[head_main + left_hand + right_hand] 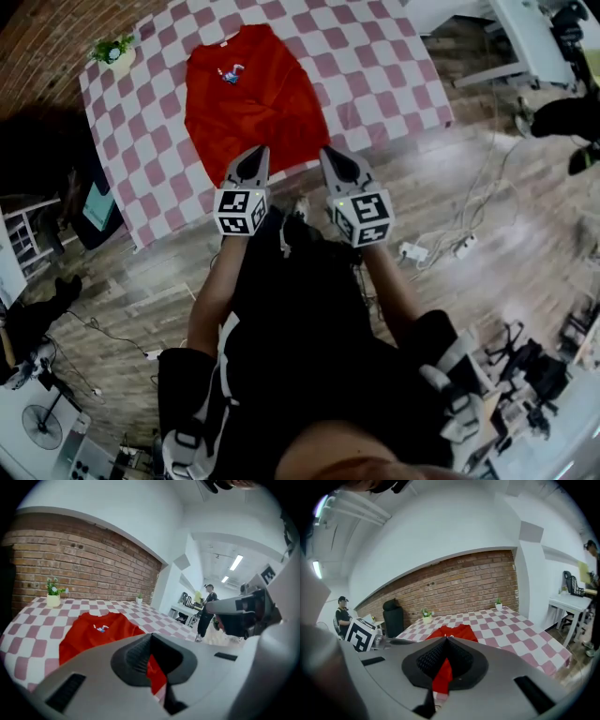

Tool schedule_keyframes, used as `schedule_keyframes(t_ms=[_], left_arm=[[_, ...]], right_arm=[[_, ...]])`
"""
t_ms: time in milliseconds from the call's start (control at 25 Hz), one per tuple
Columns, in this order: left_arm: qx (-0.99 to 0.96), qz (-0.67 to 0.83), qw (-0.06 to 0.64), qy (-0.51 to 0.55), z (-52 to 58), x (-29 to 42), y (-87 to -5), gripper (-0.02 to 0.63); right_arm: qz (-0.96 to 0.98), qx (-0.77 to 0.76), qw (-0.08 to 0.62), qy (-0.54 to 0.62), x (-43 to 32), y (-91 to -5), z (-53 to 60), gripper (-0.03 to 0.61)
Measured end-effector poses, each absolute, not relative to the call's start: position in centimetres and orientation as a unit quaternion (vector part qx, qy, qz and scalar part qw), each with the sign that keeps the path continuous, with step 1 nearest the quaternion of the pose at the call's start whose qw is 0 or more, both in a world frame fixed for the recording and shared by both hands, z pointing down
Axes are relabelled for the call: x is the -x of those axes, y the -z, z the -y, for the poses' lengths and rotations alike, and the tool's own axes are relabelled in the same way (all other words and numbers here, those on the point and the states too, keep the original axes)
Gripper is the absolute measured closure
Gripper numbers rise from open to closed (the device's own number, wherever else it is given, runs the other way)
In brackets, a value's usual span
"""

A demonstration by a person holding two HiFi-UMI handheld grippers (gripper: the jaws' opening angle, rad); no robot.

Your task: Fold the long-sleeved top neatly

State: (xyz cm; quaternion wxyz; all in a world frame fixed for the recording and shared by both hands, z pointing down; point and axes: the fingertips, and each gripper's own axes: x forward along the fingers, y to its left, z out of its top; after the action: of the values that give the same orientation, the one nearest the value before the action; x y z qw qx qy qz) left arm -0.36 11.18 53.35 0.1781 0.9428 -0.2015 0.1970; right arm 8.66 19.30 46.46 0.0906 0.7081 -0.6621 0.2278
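A red long-sleeved top (253,103) lies flat on the pink-and-white checked table (375,66), collar at the far side and a small print on the chest. Its sleeves are not spread out to the sides. My left gripper (255,159) and right gripper (333,157) hover side by side at the table's near edge, over the top's hem. Both are shut. In the left gripper view the top (93,632) shows beyond the left gripper (152,641), and in the right gripper view the top (452,632) shows beyond the right gripper (446,644). No cloth looks lifted or pinched.
A small potted plant (114,52) stands on the table's far left corner. Cables and a power strip (450,244) lie on the wooden floor to the right. A white desk (525,37) is at the back right. A person (206,611) stands beyond the table.
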Motion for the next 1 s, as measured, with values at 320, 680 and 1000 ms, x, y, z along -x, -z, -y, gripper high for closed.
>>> schedule_keyframes(t_ms=[320,680,1000], left_arm=[[-0.947,0.235,0.139,-0.169,-5.5,6.4,-46.1,0.606],[-0.951,0.248,0.127,-0.135,0.5,10.0,-42.1,0.606],[-0.95,0.256,0.117,-0.135,3.8,11.0,-40.9,0.606]], right_arm=[[0.681,-0.699,0.062,-0.208,-4.6,-41.8,-13.4,0.571],[0.691,-0.695,0.068,-0.188,-0.4,-39.4,-7.2,0.571],[0.688,-0.699,0.069,-0.179,-0.8,-38.7,-4.0,0.571]])
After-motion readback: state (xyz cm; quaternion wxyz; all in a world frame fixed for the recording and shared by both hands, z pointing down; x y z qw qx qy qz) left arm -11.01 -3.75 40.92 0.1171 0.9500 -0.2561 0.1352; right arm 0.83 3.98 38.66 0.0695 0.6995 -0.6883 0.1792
